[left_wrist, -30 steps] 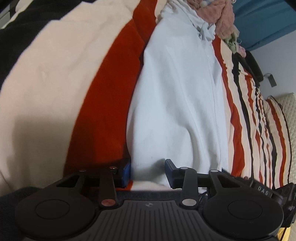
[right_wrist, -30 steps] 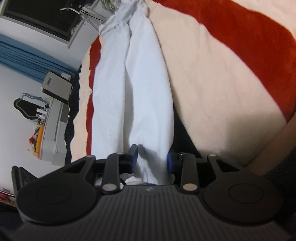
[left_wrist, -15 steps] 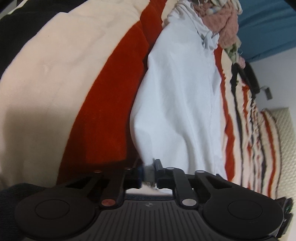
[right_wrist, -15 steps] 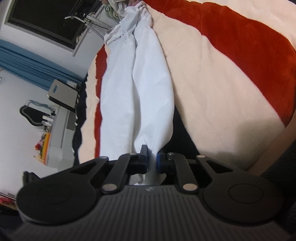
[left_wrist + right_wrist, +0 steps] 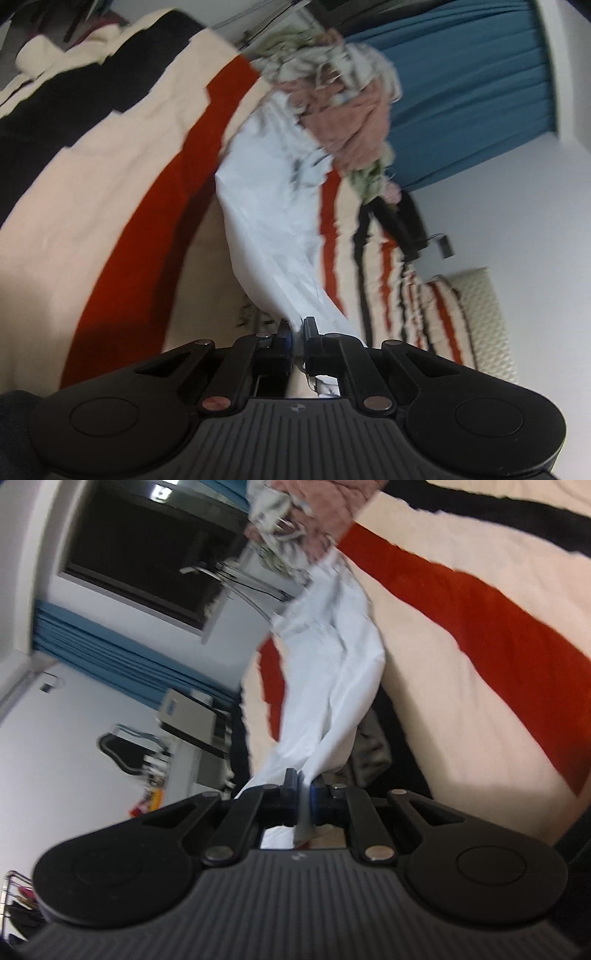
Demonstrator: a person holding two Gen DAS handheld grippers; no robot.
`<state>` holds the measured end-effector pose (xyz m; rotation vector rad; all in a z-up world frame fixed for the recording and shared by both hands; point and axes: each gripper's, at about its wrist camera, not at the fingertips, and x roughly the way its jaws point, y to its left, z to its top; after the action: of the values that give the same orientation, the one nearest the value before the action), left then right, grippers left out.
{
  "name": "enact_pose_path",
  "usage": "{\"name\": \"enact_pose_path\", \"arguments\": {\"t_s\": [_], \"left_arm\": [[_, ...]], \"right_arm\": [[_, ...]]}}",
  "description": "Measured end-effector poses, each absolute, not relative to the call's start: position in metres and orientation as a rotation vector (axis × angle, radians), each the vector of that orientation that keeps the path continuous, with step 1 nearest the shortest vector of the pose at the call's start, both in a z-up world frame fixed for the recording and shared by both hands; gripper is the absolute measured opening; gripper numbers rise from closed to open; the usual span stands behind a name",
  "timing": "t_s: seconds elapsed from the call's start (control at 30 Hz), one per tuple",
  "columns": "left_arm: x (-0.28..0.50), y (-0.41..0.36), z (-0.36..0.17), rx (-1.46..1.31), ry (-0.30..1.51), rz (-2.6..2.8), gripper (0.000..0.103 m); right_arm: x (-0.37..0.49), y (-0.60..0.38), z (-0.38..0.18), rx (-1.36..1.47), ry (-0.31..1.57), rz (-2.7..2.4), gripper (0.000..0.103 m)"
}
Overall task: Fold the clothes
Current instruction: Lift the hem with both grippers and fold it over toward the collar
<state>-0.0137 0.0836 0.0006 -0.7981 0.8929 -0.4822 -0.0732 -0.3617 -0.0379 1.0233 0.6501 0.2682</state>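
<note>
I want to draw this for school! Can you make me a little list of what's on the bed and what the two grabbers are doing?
held thing: white garment, pinched at its near end
left gripper: shut on the white garment
right gripper: shut on the white garment
underneath: striped blanket, cream, red and black
far end: pile of clothes, pink and greenish, resting on the garment's far end
background: blue curtain

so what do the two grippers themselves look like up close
Both look alike. The left gripper and right gripper each have a matte black ribbed body with a small round emblem, two round discs at the sides, and black linkage arms pinned with silver rivets, one on the left gripper coppery. The fingers carry blue pads. No cables or sleeves show.
</note>
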Motion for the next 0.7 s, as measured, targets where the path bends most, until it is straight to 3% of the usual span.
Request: {"name": "enact_pose_path", "arguments": {"t_s": [0.27, 0.53, 0.7], "left_arm": [[-0.053, 0.081, 0.024, -0.783, 0.875, -0.530, 0.005], [-0.111, 0.080, 0.015, -0.771, 0.935, -0.518, 0.005], [-0.107, 0.081, 0.004, -0.792, 0.960, -0.500, 0.005]], "right_arm": [[-0.103, -0.370, -0.030, 0.978, 0.629, 0.303, 0.008], [-0.153, -0.373, -0.030, 0.903, 0.652, 0.312, 0.008], [-0.149, -0.374, -0.036, 0.901, 0.647, 0.306, 0.008]]}}
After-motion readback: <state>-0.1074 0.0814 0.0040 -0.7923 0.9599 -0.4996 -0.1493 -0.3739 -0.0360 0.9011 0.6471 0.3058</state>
